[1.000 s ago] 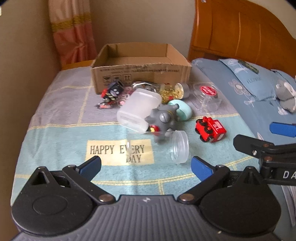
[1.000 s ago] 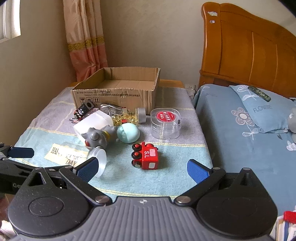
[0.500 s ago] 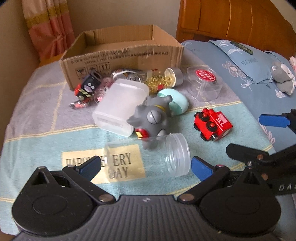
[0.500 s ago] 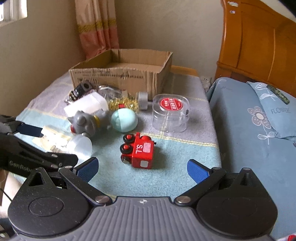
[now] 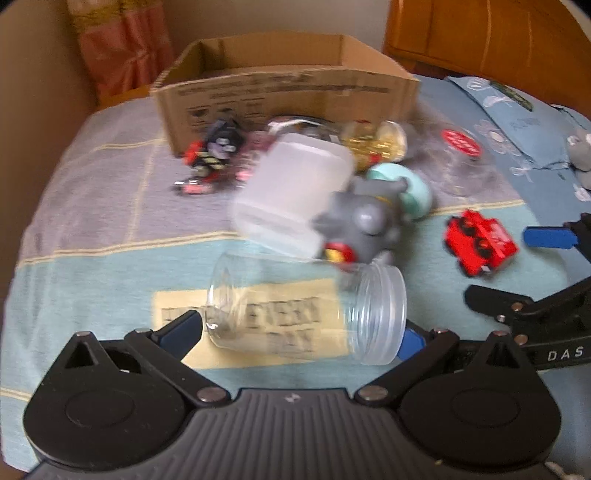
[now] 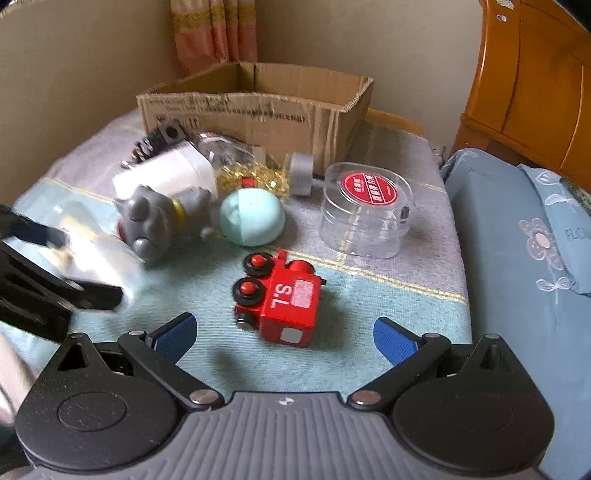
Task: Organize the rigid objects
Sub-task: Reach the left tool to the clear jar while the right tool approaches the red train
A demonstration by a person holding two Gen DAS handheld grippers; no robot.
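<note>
Bed with grey-and-teal cloth cover (image 6: 369,295) bearing: open brown cardboard box (image 6: 258,107); red toy train (image 6: 280,299); teal egg (image 6: 253,218); clear round lidded tub (image 6: 365,210); clear plastic jar (image 5: 306,310) lying sideways; grey spiked figure (image 6: 162,221), apparently toppled.

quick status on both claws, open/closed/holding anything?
Left claw: open, fingers either side of the clear jar lying on its side, not gripping it.
Right claw: open, empty, red toy train just ahead.

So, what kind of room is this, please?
Most likely a bedroom at home: a wooden headboard, a pillow with flower print on a blue sheet, and a curtain in the corner.
</note>
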